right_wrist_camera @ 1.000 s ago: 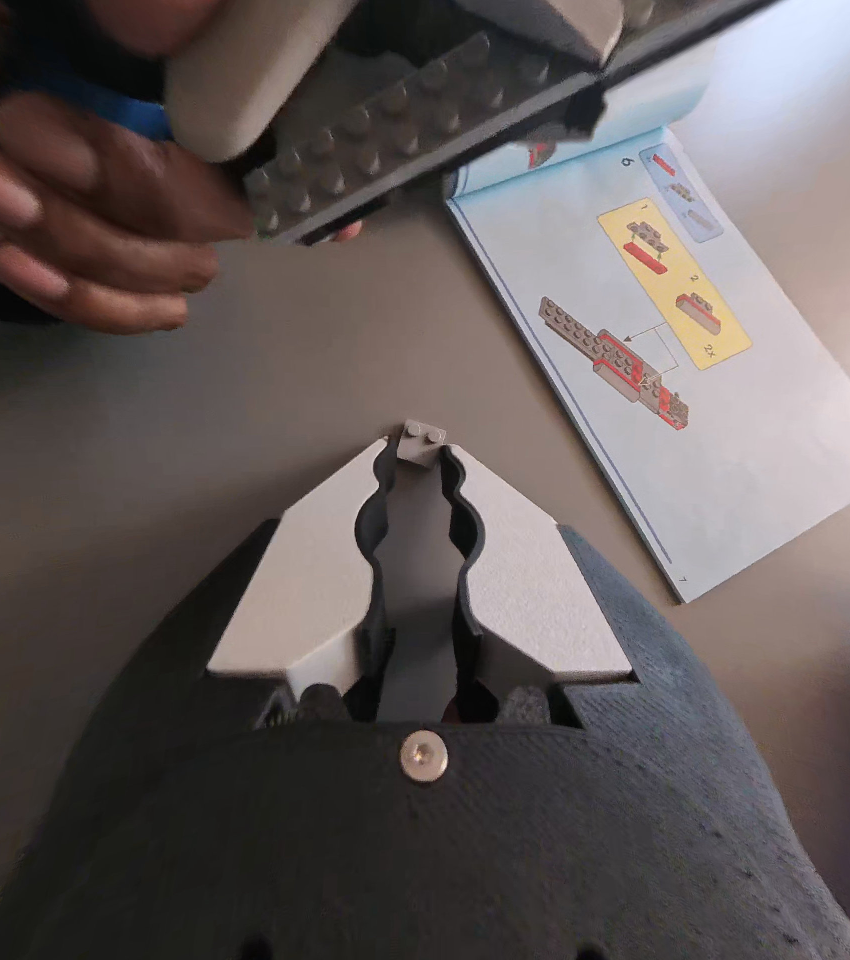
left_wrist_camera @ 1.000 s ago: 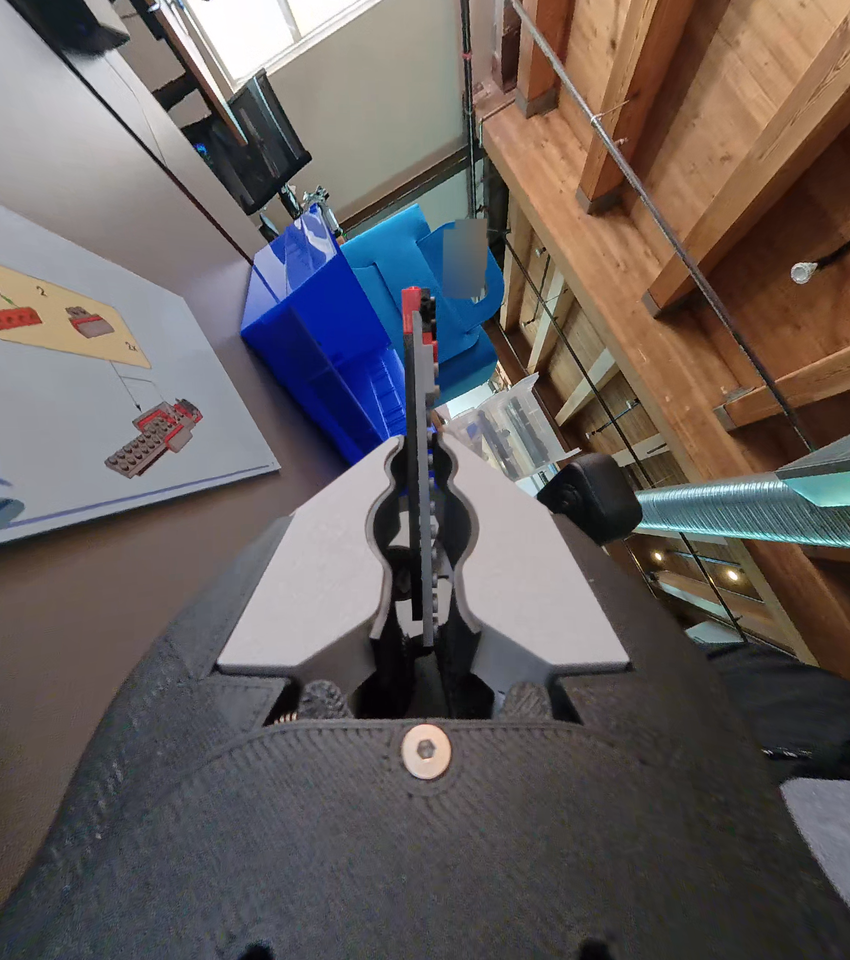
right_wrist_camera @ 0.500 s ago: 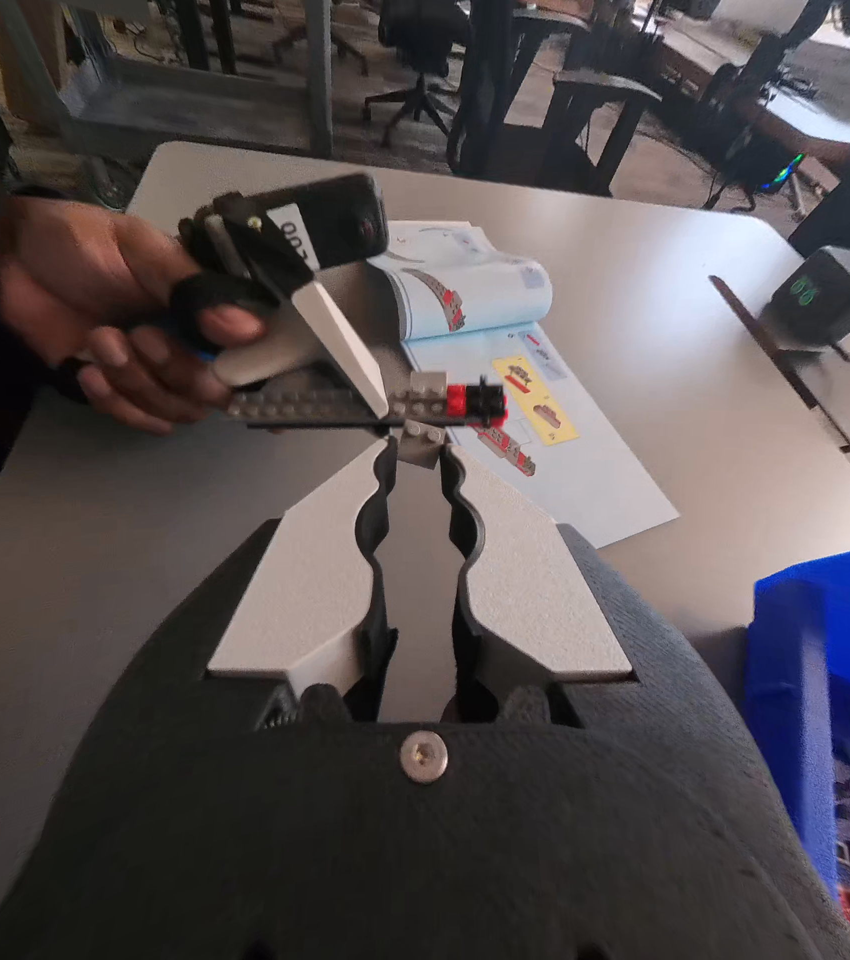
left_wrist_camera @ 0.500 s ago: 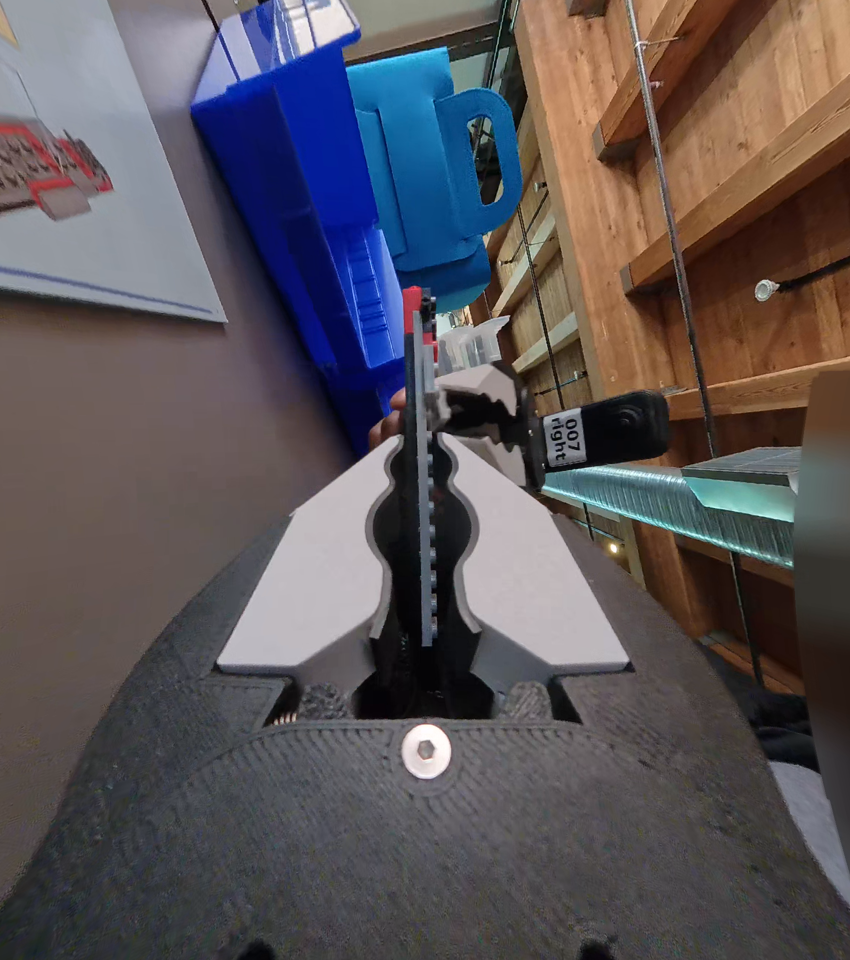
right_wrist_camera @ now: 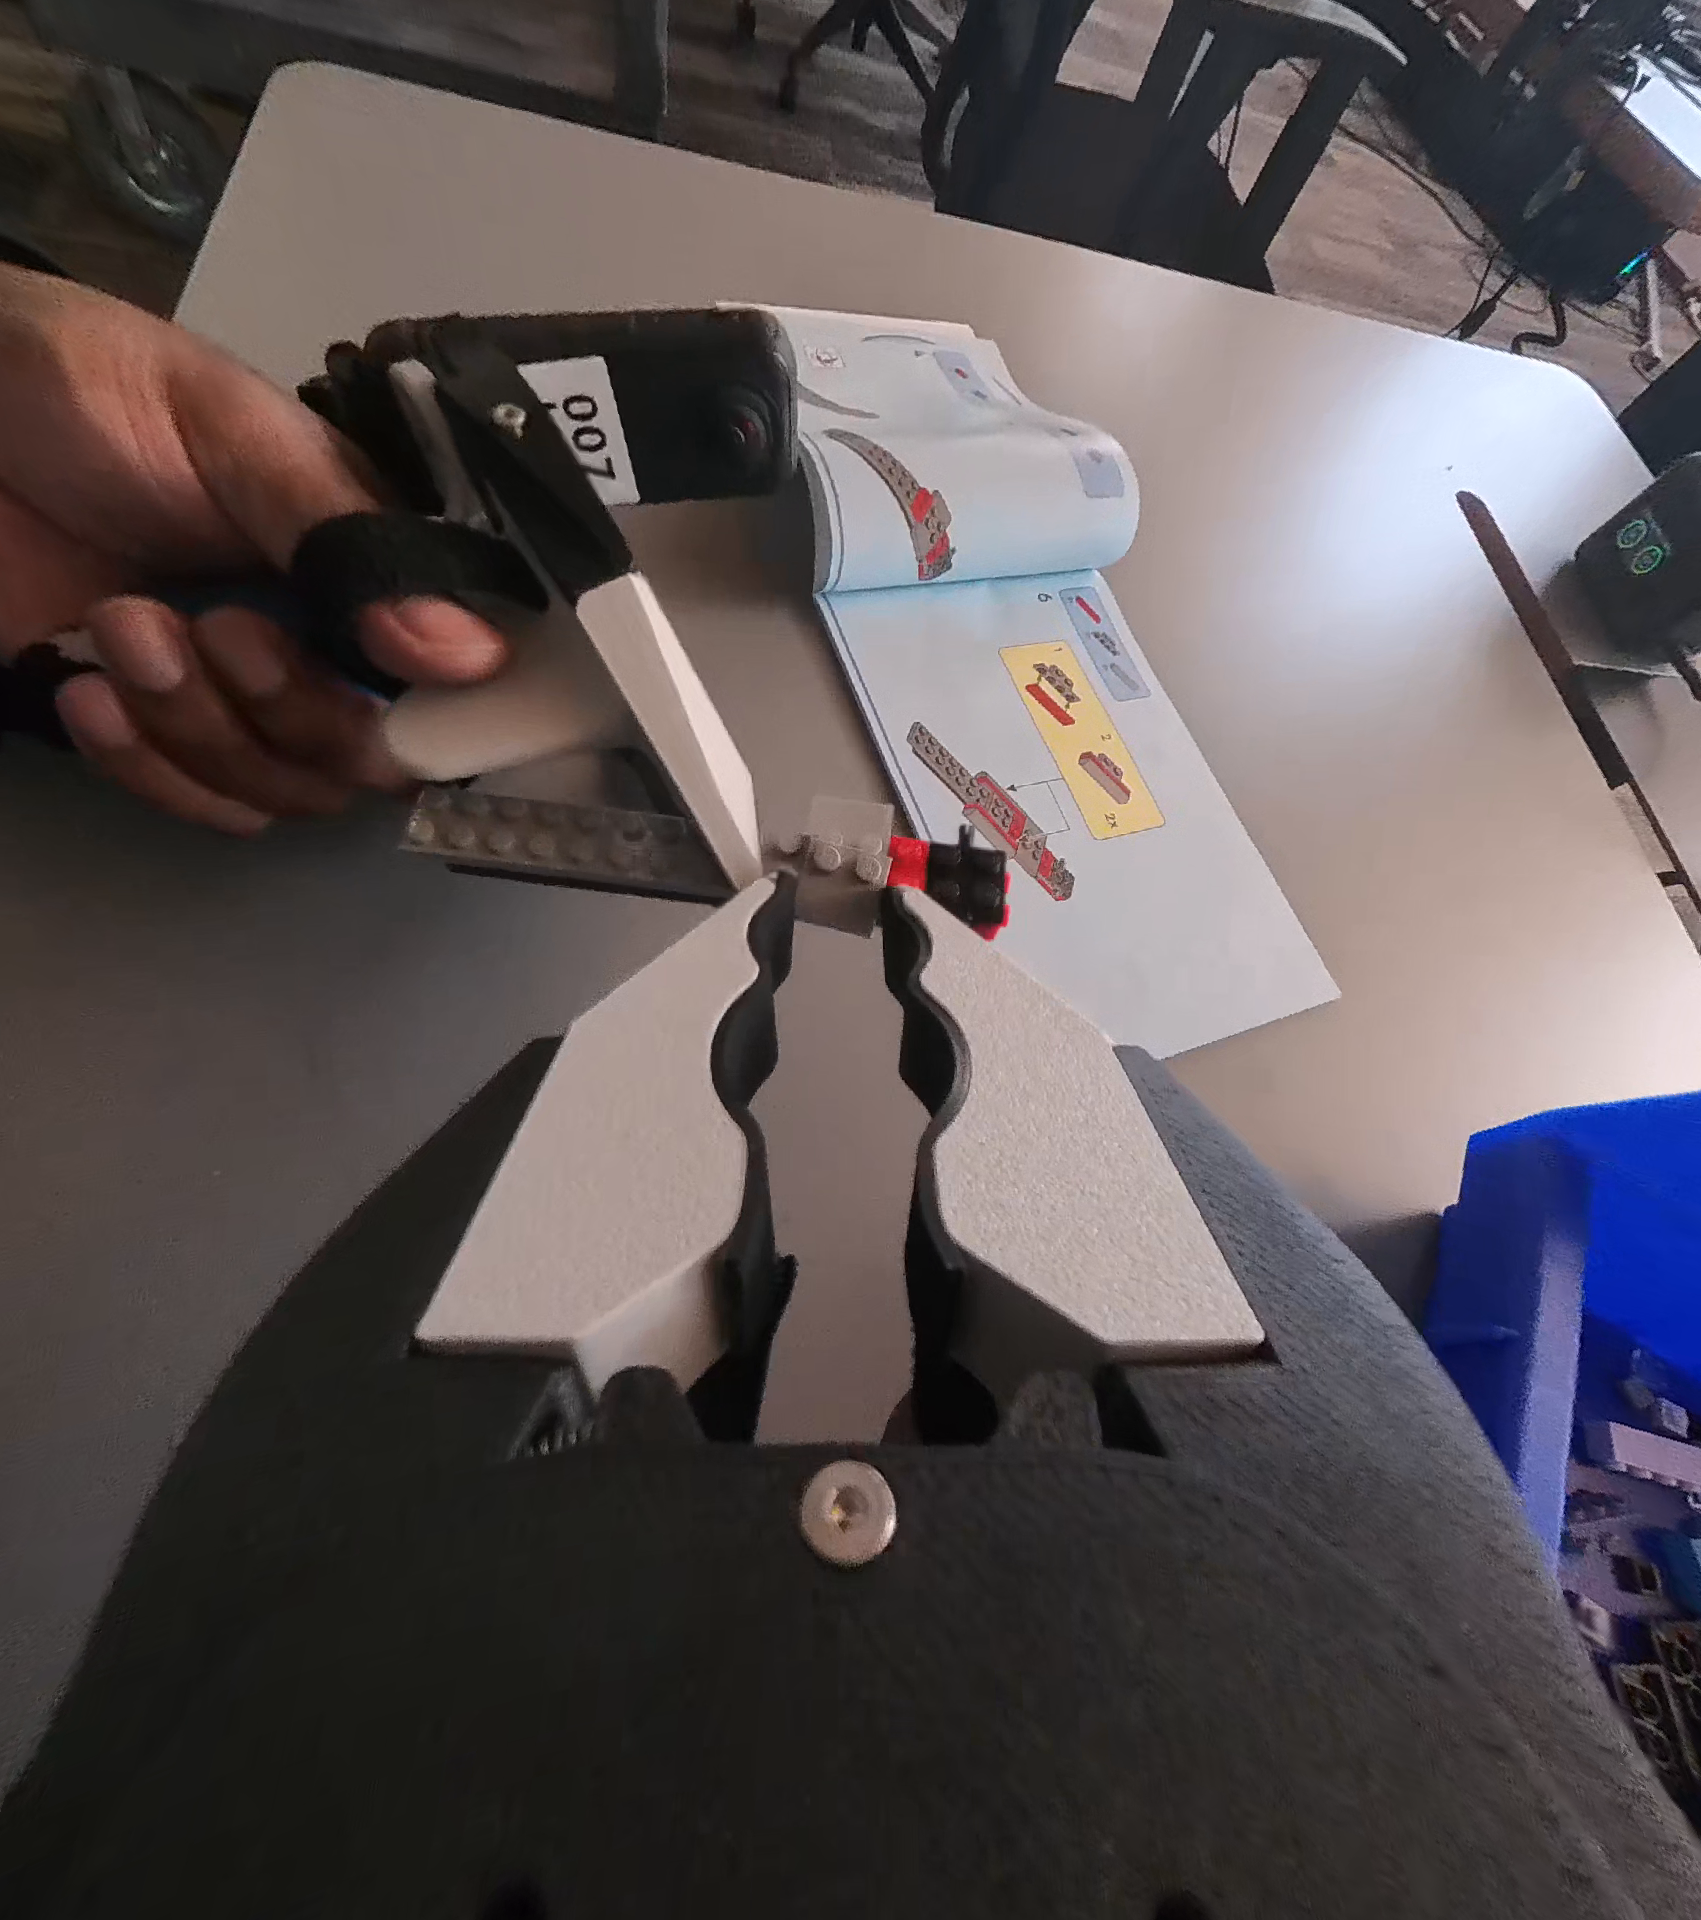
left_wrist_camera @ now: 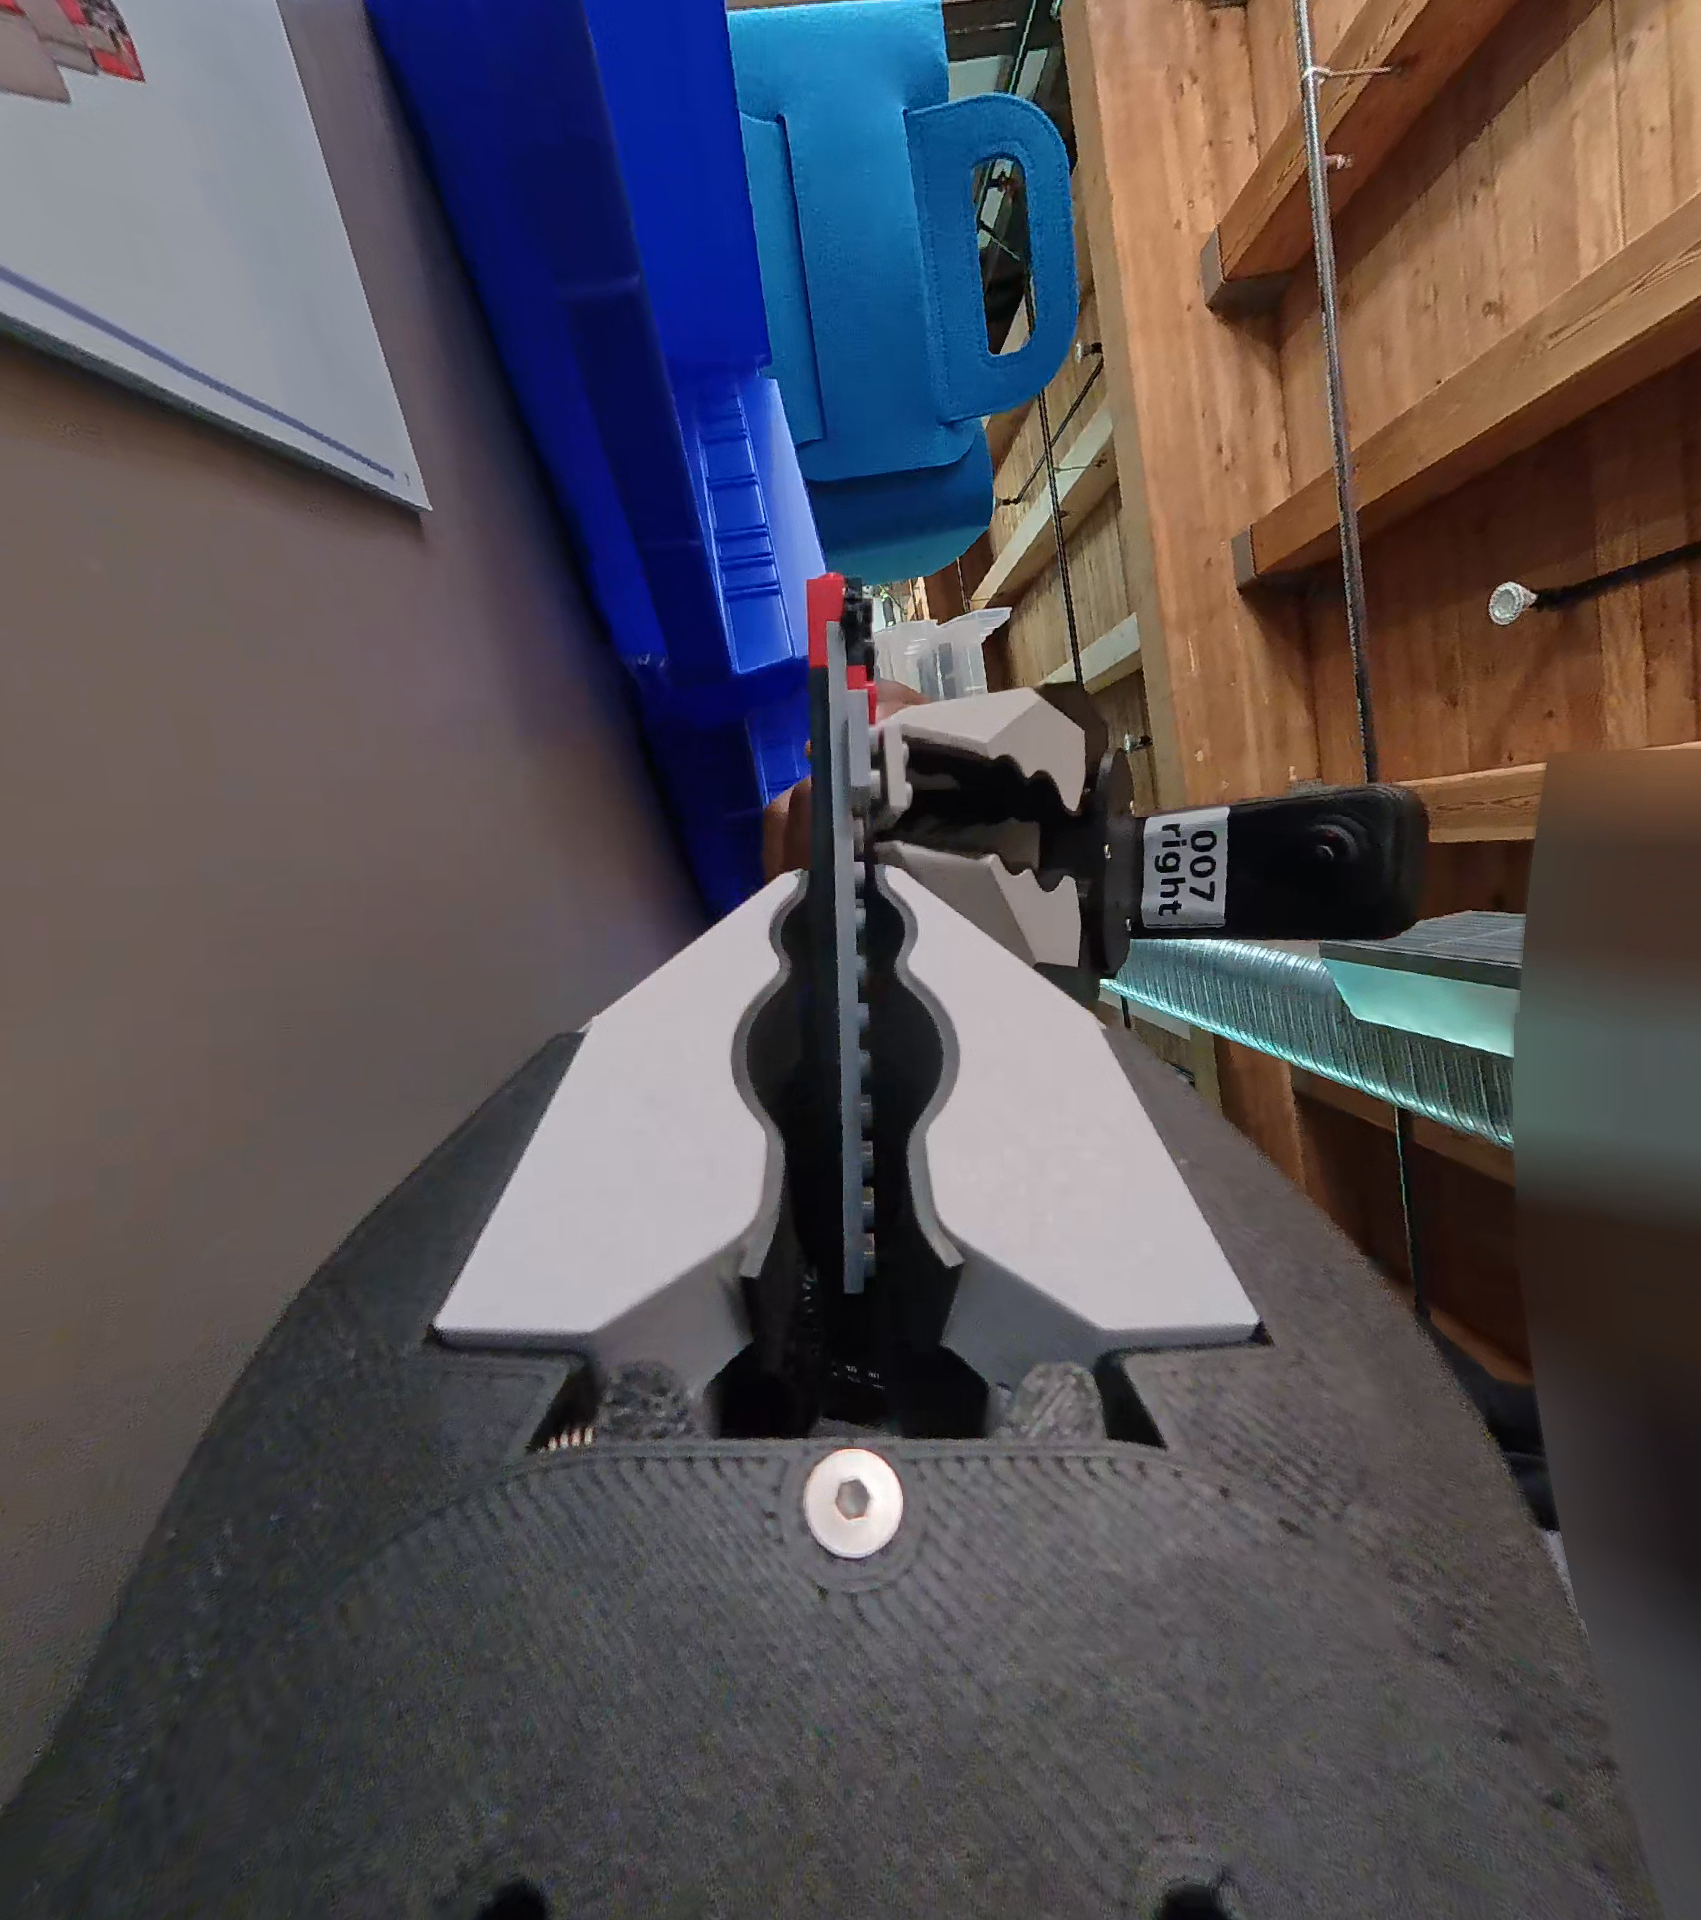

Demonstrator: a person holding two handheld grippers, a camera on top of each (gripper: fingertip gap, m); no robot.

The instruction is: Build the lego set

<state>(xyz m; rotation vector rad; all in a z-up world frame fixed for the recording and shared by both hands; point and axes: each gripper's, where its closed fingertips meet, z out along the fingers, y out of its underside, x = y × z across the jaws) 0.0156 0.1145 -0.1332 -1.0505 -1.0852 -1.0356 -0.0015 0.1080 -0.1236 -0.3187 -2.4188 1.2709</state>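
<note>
Left tongs (left_wrist_camera: pixel 841 894) clamp a long, studded grey plate (left_wrist_camera: pixel 851 1039) edge-on; right tongs (right_wrist_camera: pixel 830 899) pinch a small light-grey brick (right_wrist_camera: pixel 841 847) against its red-and-black tip, above the smooth surface (right_wrist_camera: pixel 1241 416).

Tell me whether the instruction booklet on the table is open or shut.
Open. The instruction booklet lies on the table with one page spread flat showing build diagrams, earlier pages curled back behind it.

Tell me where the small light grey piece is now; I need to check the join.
In the right wrist view the small light grey piece sits at the right gripper tips, against the long plate clamped in the left gripper.
</note>
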